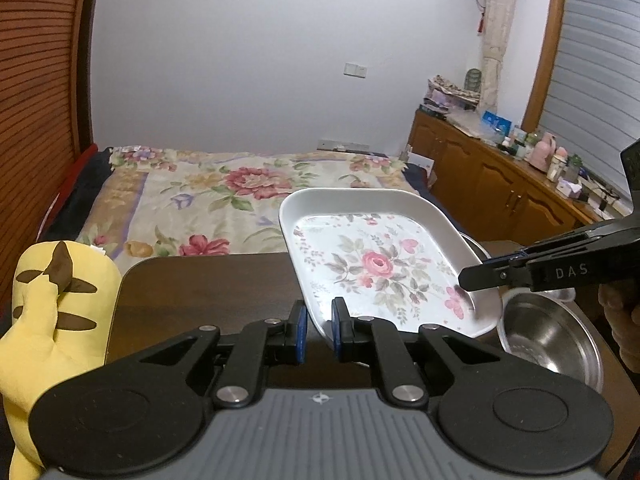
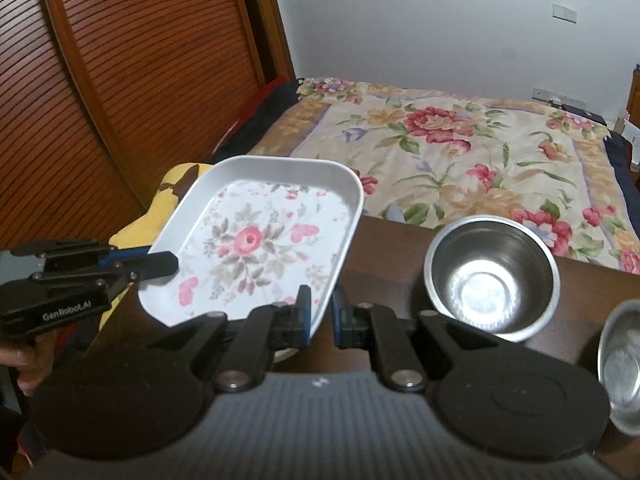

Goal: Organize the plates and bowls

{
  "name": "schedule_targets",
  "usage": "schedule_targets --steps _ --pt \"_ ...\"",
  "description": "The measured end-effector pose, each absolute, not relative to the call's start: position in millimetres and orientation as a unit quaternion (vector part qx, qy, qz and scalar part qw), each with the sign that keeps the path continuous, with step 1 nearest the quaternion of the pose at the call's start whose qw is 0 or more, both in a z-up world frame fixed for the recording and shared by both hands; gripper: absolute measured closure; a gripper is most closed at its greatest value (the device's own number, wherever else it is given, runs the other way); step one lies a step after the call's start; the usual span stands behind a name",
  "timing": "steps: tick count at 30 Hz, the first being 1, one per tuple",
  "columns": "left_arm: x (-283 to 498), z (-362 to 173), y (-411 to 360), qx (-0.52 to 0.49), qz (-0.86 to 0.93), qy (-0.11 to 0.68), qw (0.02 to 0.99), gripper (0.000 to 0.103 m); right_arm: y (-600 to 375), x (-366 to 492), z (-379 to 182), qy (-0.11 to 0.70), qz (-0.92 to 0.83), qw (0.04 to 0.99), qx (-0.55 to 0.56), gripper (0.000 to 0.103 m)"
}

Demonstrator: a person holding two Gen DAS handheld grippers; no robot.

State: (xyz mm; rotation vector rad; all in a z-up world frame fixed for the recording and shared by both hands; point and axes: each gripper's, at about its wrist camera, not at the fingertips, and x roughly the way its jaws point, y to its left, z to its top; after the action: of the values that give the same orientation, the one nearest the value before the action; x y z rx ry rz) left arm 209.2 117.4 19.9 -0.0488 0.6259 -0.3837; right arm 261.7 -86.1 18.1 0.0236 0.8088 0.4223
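Observation:
A white square plate [image 1: 376, 264] [image 2: 256, 240] with a pink rose pattern hangs tilted above the dark table [image 1: 200, 288] [image 2: 400, 248]. My left gripper [image 1: 319, 322] [image 2: 170, 265] is shut on the plate's near-left rim. My right gripper [image 2: 321, 312] [image 1: 466, 278] is shut on the opposite rim. A steel bowl [image 2: 492, 280] stands on the table to the right of the plate. A second steel bowl [image 2: 624, 364] sits at the right edge of the right wrist view. In the left wrist view a steel bowl [image 1: 548, 340] shows below the plate's right corner.
A yellow plush toy [image 1: 52, 300] [image 2: 160, 216] leans at the table's left side. A bed with a floral cover [image 1: 240, 188] [image 2: 460, 152] lies beyond the table. A slatted wooden door [image 2: 120, 80] stands left, a cluttered wooden cabinet [image 1: 500, 188] right. A person's hand [image 1: 620, 320] holds each gripper.

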Motion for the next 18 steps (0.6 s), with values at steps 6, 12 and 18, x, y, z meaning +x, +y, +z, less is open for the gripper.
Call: schedule_targets --steps 6,12,18 --pt "195.0 19.6 110.8 -0.012 -0.202 0.304 0.931 0.089 -97.7 245.9 15.0 0.389 0.196 0.9 0.025 0.091" --pt "178.5 19.4 110.0 -0.004 -0.209 0.298 0.931 0.089 -100.2 231.2 13.7 0.387 0.197 0.9 0.03 0.091" --pt "164.0 17.9 111.9 -0.003 -0.213 0.297 0.931 0.089 -100.8 223.5 12.9 0.385 0.198 0.901 0.031 0.091"
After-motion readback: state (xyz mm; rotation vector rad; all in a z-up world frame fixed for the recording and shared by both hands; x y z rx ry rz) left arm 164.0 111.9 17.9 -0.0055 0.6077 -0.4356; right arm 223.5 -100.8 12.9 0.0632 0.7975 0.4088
